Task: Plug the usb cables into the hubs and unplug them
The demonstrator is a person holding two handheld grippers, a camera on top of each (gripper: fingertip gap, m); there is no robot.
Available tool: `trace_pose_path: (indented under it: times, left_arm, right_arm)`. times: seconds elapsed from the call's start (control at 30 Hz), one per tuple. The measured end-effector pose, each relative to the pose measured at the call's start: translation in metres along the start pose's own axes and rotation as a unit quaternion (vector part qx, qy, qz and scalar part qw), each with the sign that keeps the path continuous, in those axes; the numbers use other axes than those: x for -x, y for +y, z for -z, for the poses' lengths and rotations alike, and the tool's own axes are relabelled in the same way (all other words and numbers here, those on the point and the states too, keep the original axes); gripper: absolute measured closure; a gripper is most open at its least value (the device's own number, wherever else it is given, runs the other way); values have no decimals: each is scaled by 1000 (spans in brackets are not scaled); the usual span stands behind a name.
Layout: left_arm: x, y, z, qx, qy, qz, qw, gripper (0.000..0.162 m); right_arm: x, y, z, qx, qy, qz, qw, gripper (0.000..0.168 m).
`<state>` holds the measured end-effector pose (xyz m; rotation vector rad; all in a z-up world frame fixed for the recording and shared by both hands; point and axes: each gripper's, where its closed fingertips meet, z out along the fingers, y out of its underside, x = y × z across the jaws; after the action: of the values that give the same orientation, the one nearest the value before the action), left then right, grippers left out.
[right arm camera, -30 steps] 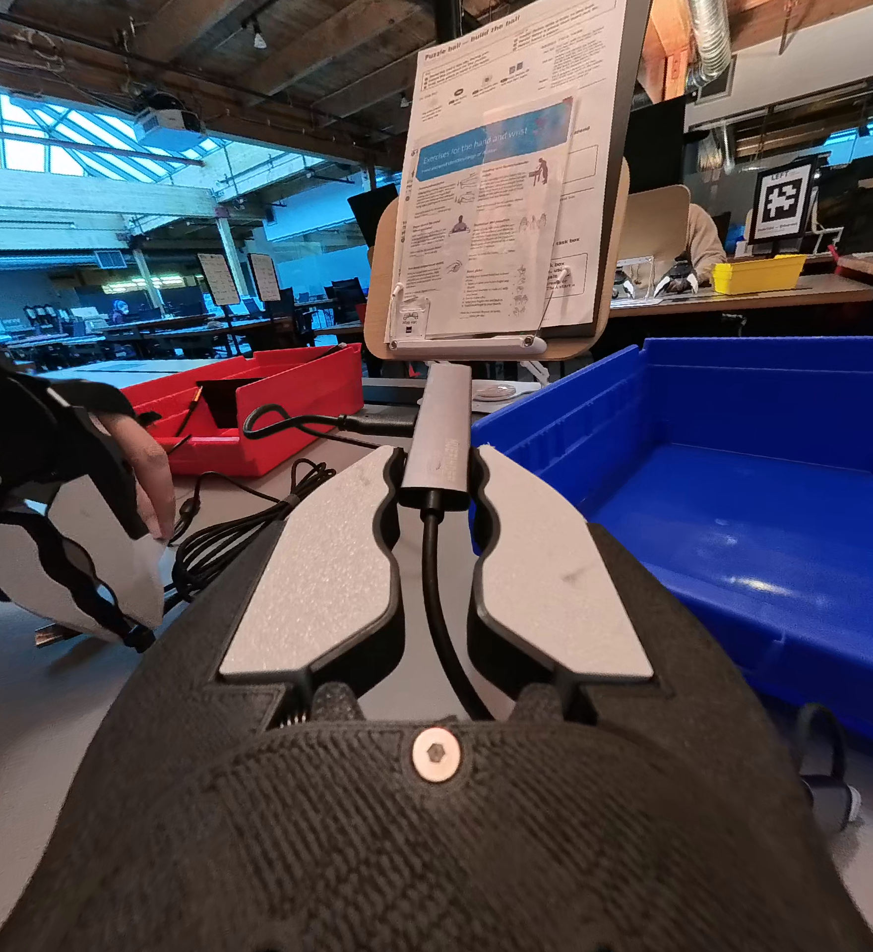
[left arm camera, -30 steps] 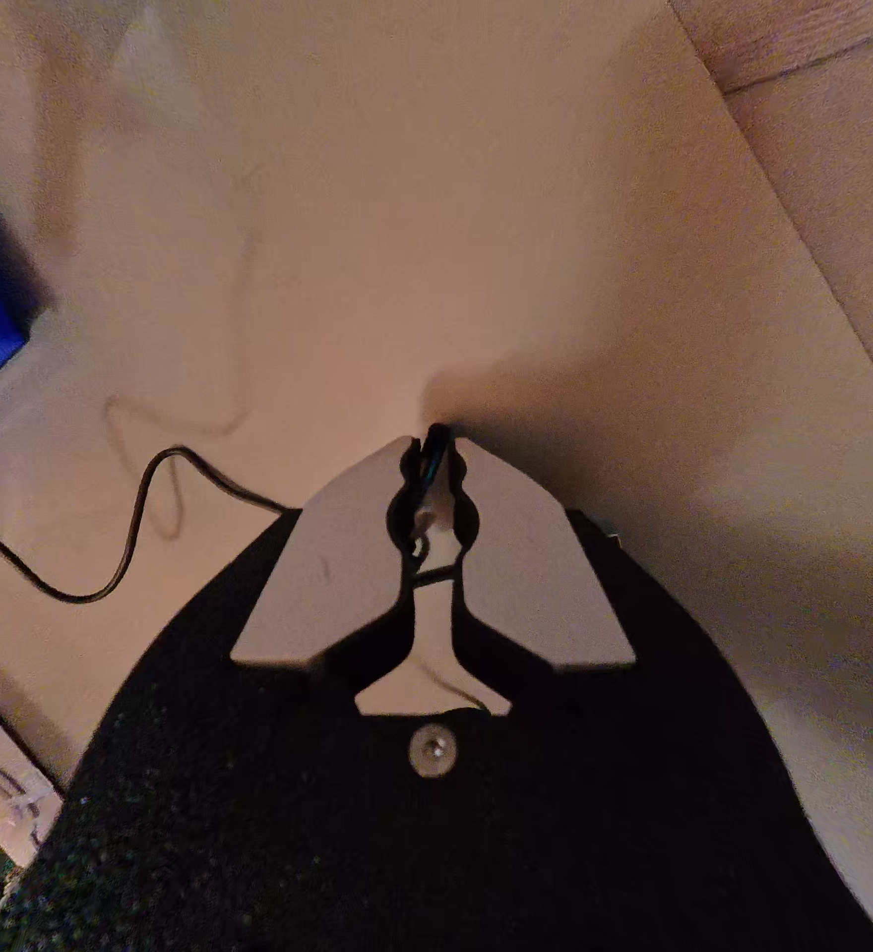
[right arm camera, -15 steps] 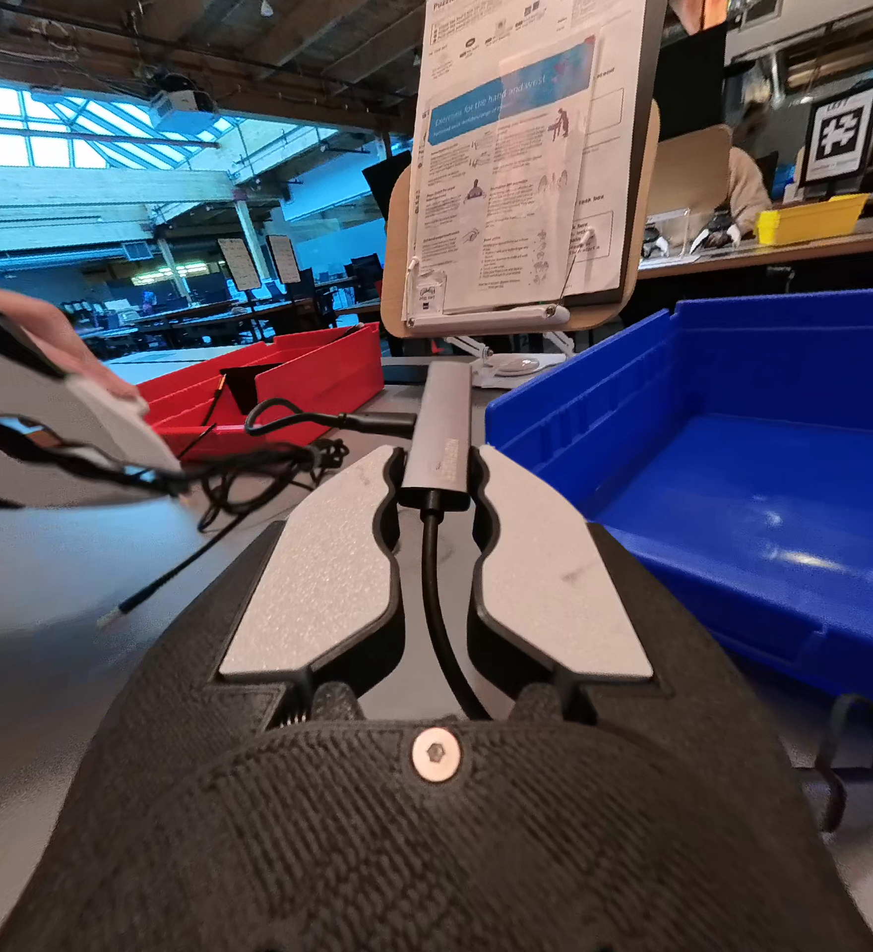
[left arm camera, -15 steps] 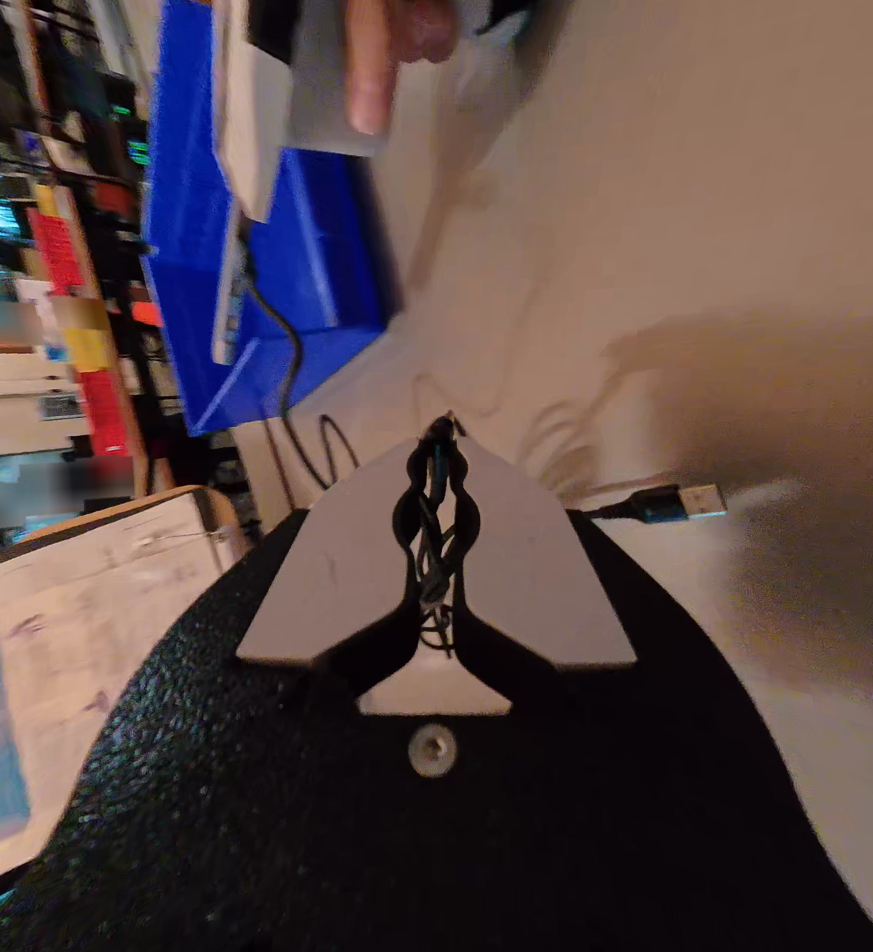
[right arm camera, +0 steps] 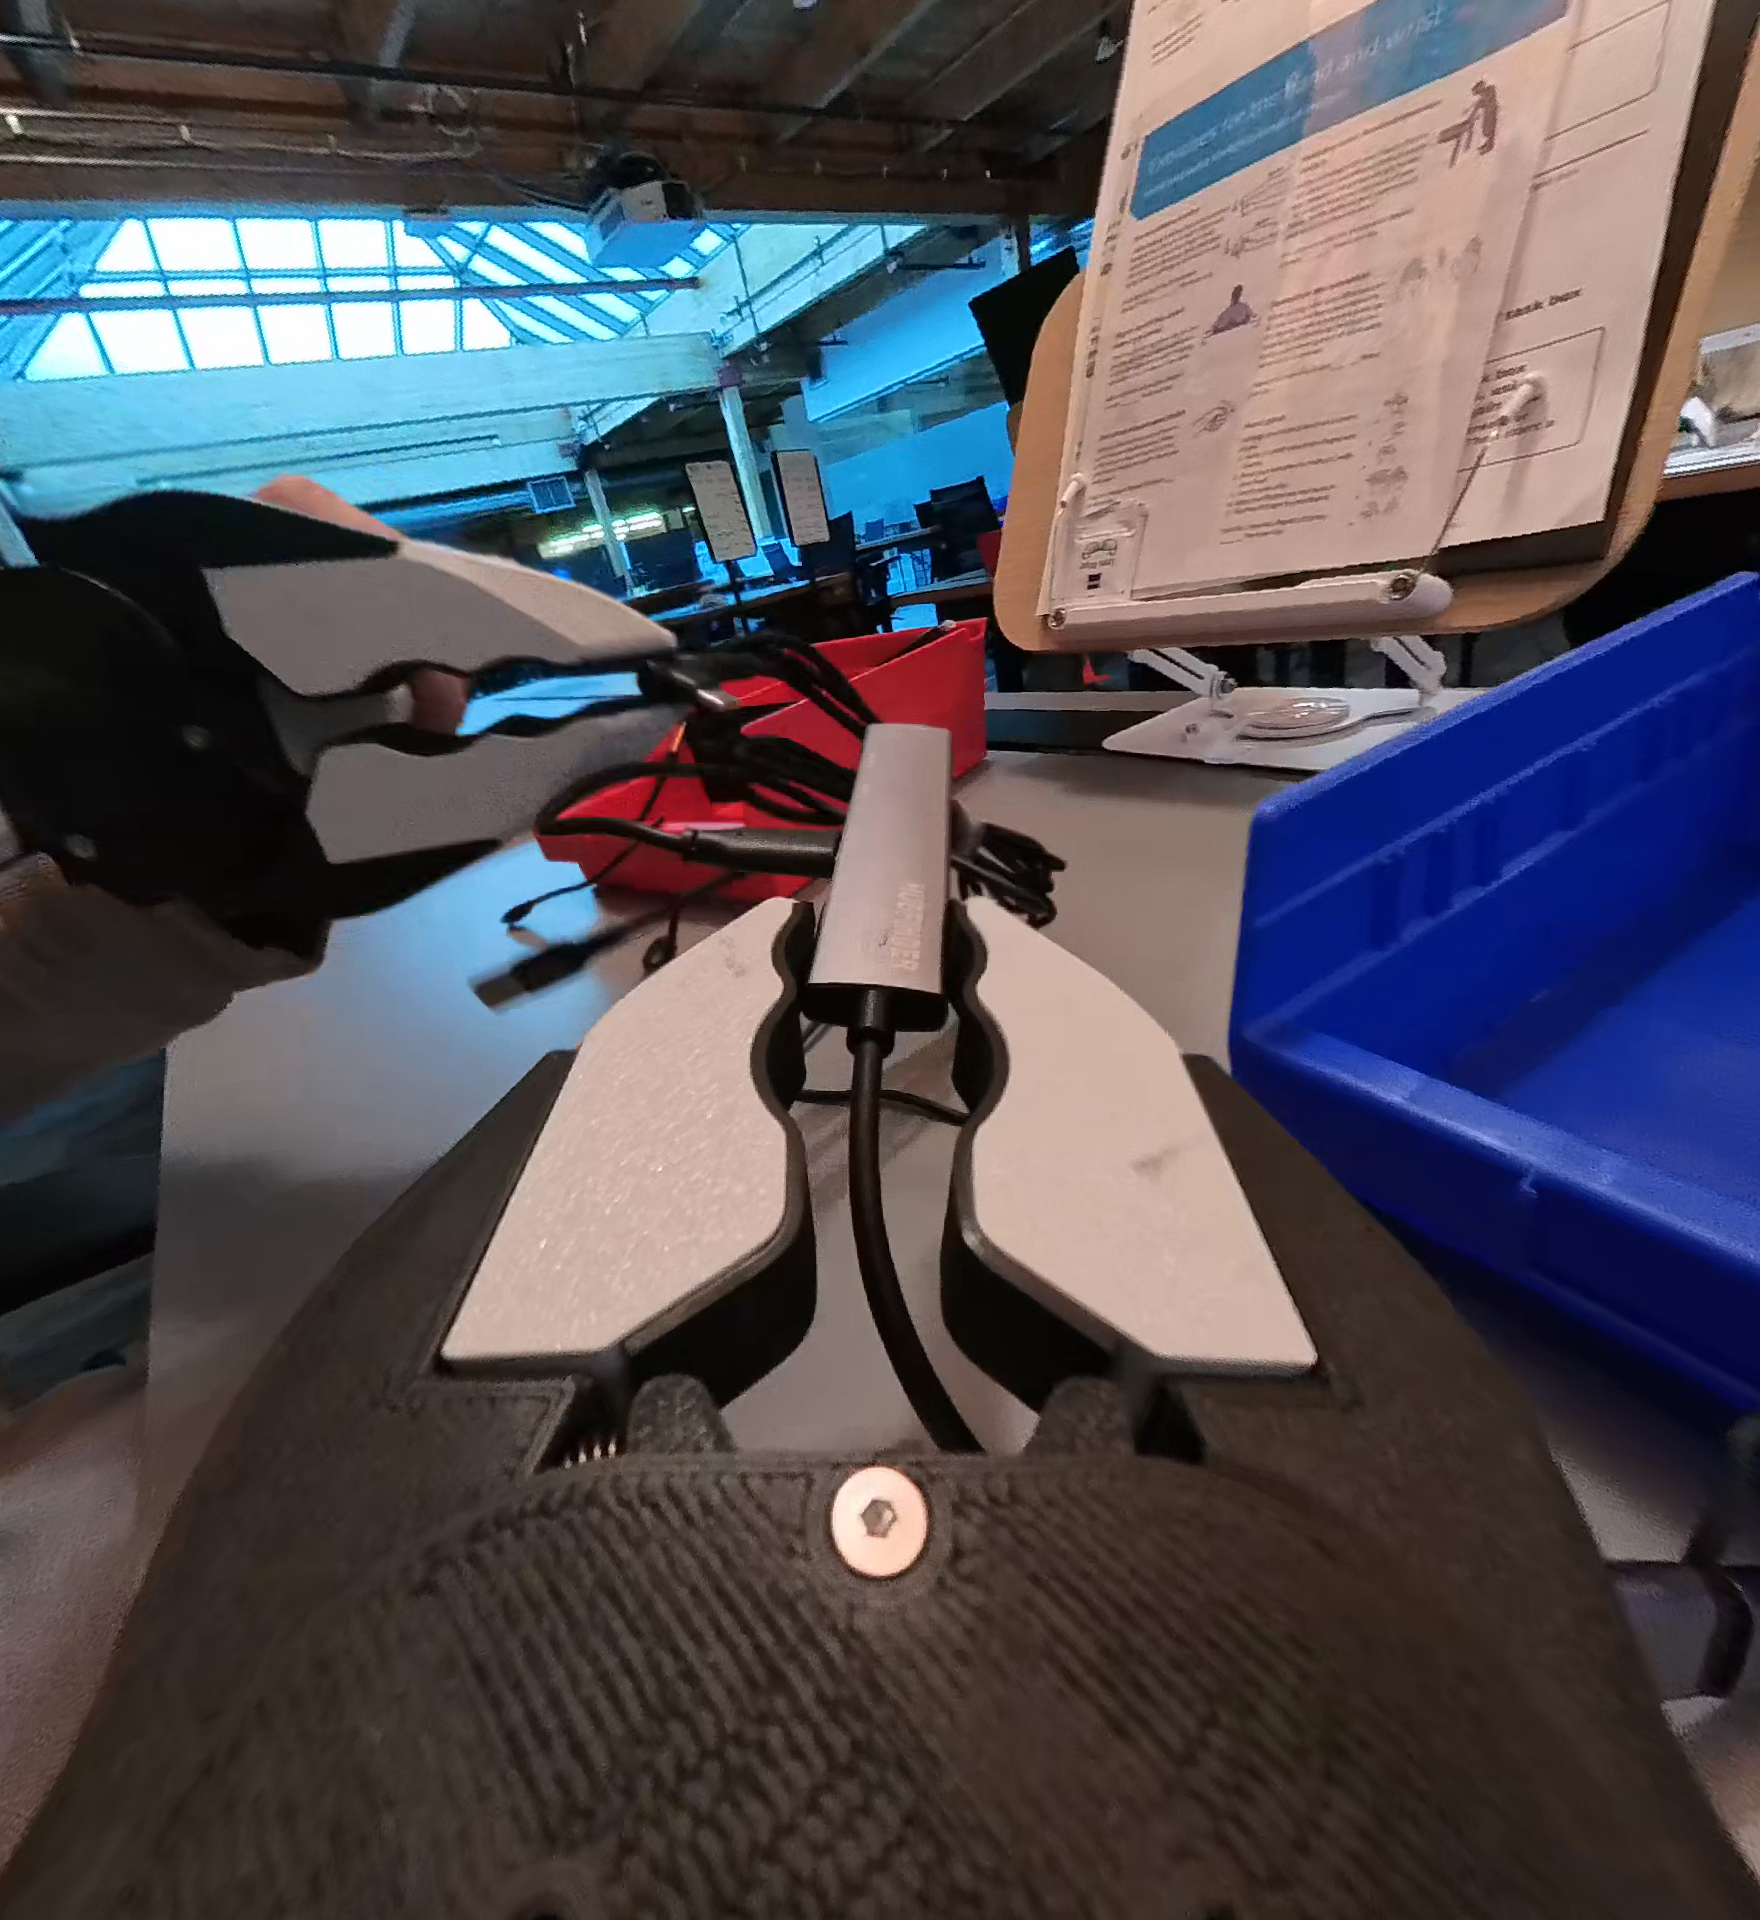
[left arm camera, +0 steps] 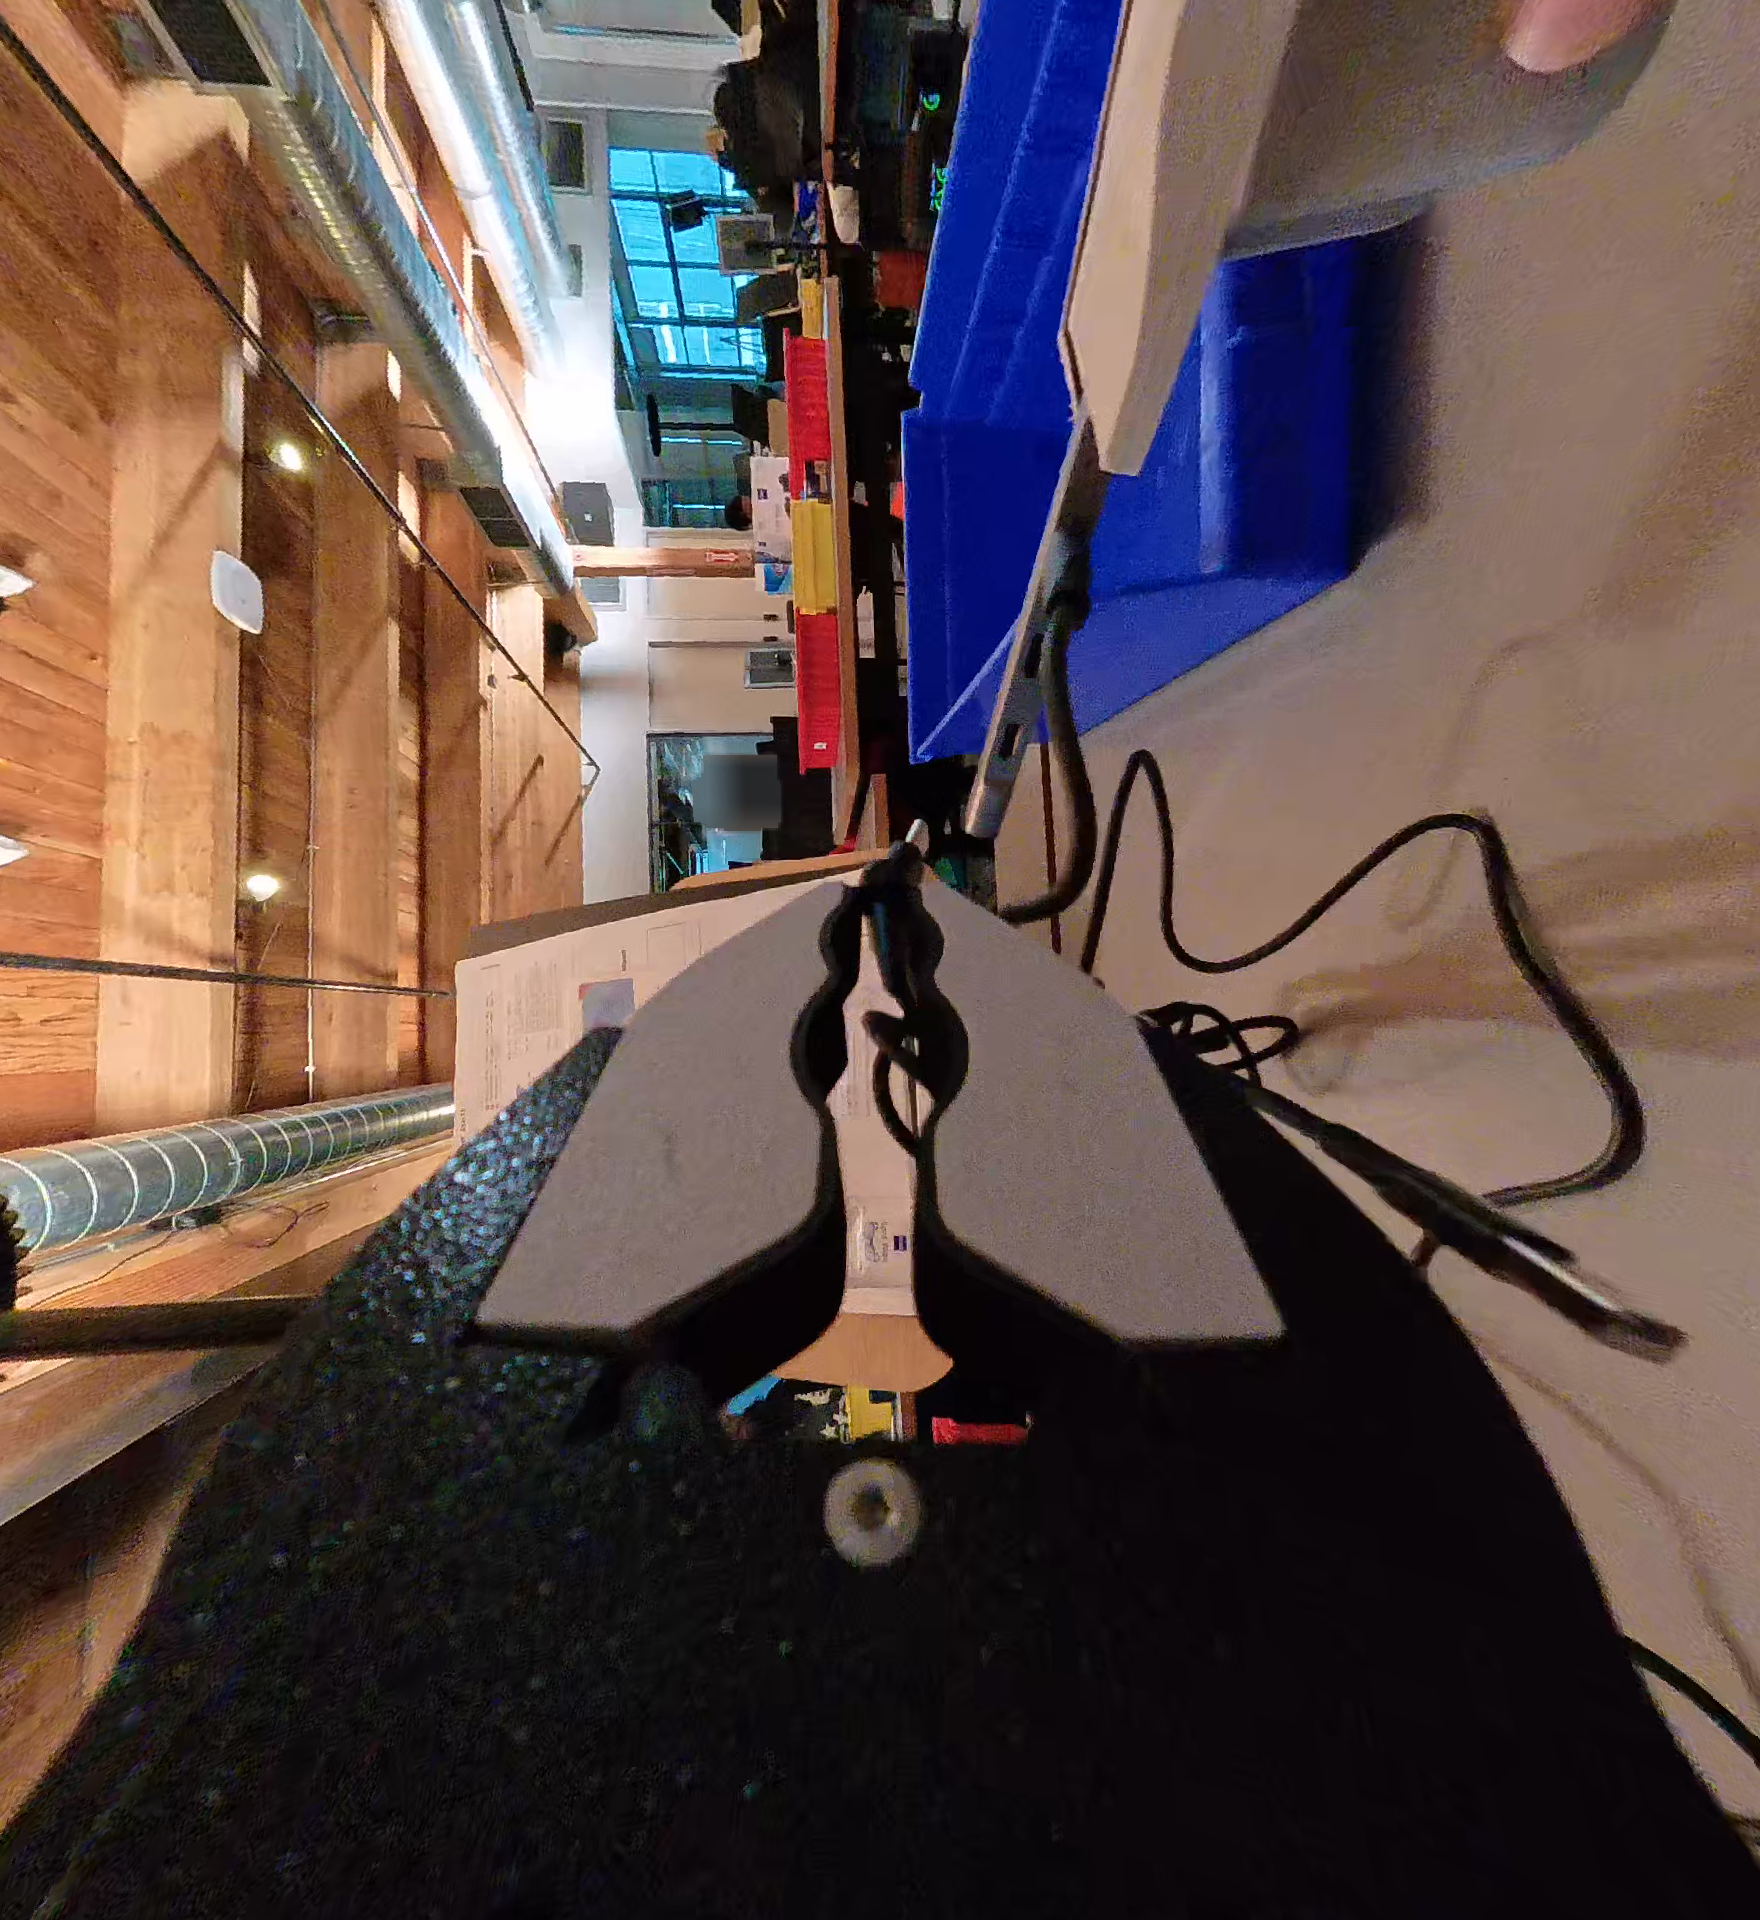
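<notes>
My right gripper is shut on a slim grey USB hub and holds it above the table, its own black lead trailing back between the fingers. One black cable is plugged into the hub's left side. My left gripper is shut on the plug end of a black USB cable; in the right wrist view it hangs just left of the hub's far end with the metal plug sticking out. In the left wrist view the hub lies just beyond my fingertips.
A blue bin stands right of the hub, a red tray behind it. A paper stand rises at the back. Loose black cables and a free USB plug lie on the grey table. About 9 cm separates my left fingertips from my right.
My left gripper has lifted off the table with the cable, rolled onto its side and come up close to the hub. My right gripper has raised the hub slightly.
</notes>
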<state>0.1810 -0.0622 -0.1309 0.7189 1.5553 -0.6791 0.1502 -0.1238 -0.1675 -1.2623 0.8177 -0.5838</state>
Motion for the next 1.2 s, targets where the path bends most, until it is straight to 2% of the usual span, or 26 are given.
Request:
trace_pose_path:
  times: [0.33, 0.43, 0.67, 1.2]
  left_arm:
    - [-17, 0, -7, 14, -24, -56, 998, 155]
    - [-24, 2, -7, 36, -26, -67, 997, 155]
    - [-22, 11, -7, 87, -47, -30, 995, 155]
    - [-25, 9, -10, 99, -52, -20, 994, 155]
  right_arm:
    - [13, 7, -8, 20, -22, -2, 1000, 144]
    - [12, 9, -12, 23, -2, 6, 1000, 144]
    - [11, 9, -13, 19, 11, -4, 1000, 144]
    - [14, 13, -18, 31, 18, -11, 999, 144]
